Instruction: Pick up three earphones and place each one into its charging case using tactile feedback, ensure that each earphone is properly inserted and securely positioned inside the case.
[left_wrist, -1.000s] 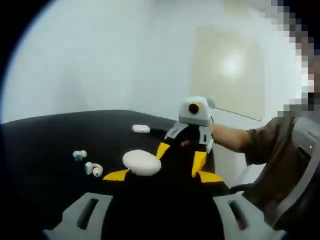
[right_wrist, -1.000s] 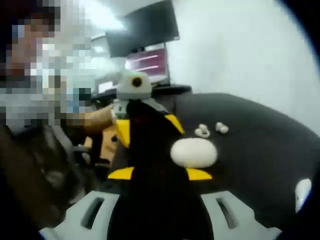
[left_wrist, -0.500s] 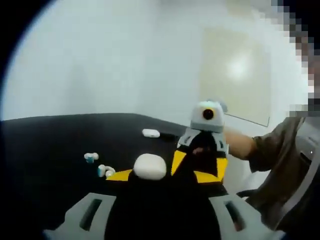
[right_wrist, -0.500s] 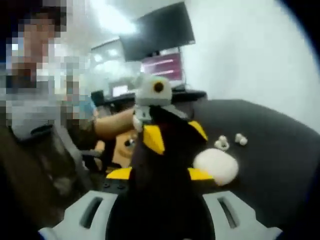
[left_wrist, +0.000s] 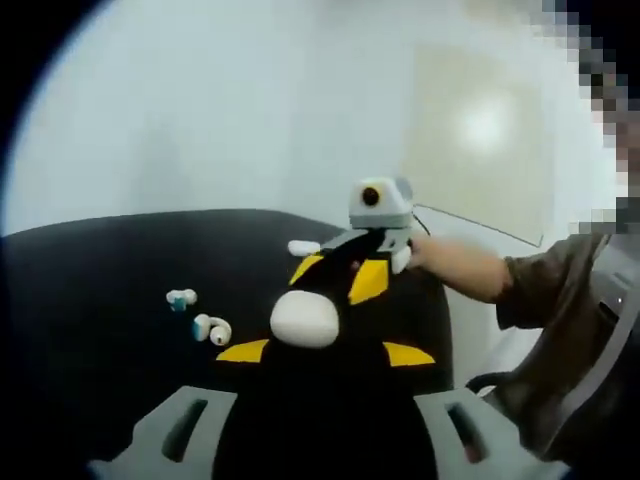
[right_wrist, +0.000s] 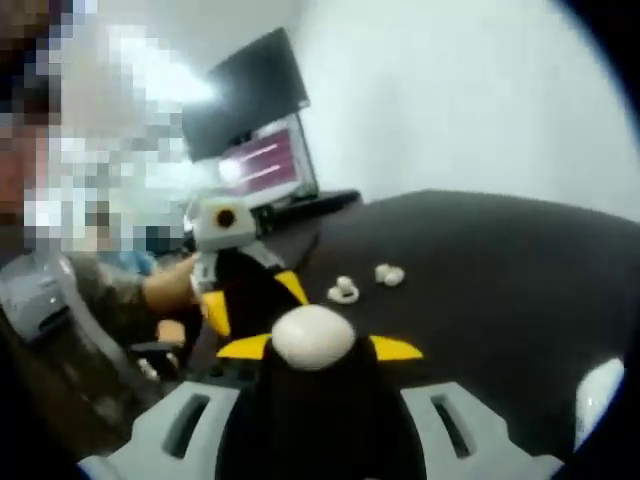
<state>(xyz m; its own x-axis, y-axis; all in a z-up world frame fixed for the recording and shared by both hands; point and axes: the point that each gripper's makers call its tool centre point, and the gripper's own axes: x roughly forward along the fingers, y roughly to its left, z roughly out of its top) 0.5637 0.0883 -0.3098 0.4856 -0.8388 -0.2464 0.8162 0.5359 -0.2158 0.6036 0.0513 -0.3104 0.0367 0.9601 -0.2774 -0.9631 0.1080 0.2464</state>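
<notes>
Black counter (left_wrist: 90, 290) is carrying everything, and in the left gripper view, going left to right, one small earphone (left_wrist: 181, 298) with a teal tip is lying alone, a white pair of earphones (left_wrist: 212, 329) is sitting just beside it, and the closed white charging case (left_wrist: 305, 319) is resting between the yellow tips of the left tongs (left_wrist: 326, 352), whose jaws are standing open around it and gripping nothing. Beyond the case the right tongs (left_wrist: 350, 270) are reaching in from the person's hand; whether they are open or closed I cannot tell. A second white case (left_wrist: 304, 247) is lying further back. In the right gripper view the left tongs (right_wrist: 250, 300) are entering from the left. The earphones look light, hard, smooth and slippery, likely to squirt from a hard pinch, so taking one gently across its bulb seems wisest.
</notes>
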